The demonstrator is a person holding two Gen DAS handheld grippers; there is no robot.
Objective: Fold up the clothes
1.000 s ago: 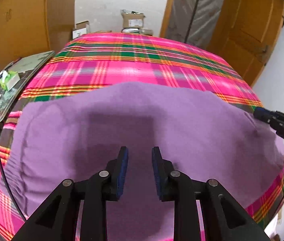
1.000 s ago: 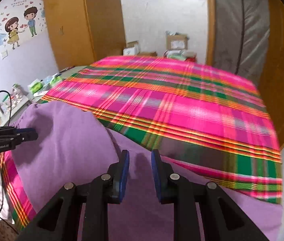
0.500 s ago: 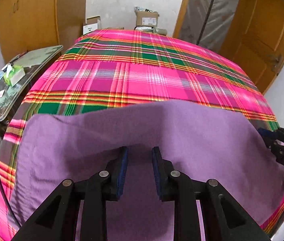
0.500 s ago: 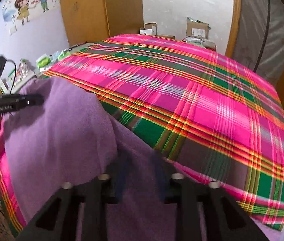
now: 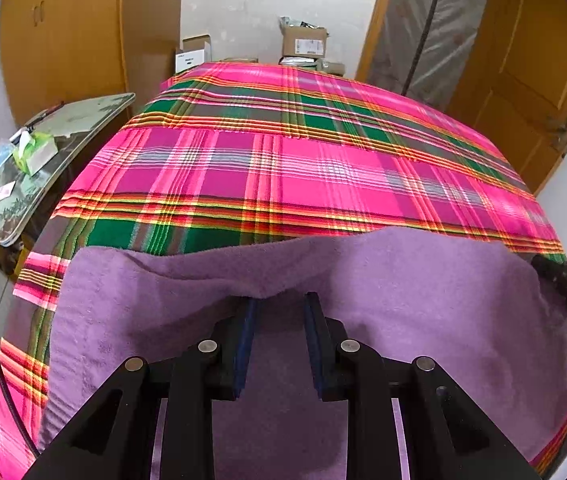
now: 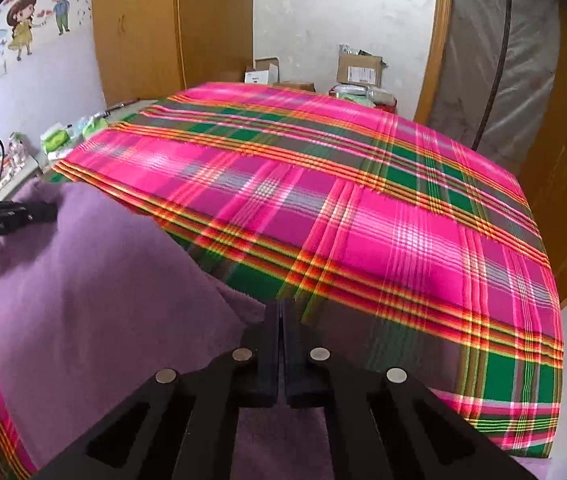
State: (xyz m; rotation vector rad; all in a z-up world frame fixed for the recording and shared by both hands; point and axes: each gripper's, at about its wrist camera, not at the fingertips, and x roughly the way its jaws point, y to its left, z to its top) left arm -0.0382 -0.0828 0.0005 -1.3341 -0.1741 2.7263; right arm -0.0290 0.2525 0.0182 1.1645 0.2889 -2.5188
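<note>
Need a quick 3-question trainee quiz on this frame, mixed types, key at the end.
1. True or false: the right gripper has its fingers pressed together, at the edge of the purple cloth.
2. Multiple choice: in its own wrist view, the left gripper is A) shut tight, B) open with a clear gap between the fingers, C) out of view.
3. Fill in: the purple cloth lies on a pink and green ____ bedspread.

Key: 1 true; 2 B; 3 plaid.
</note>
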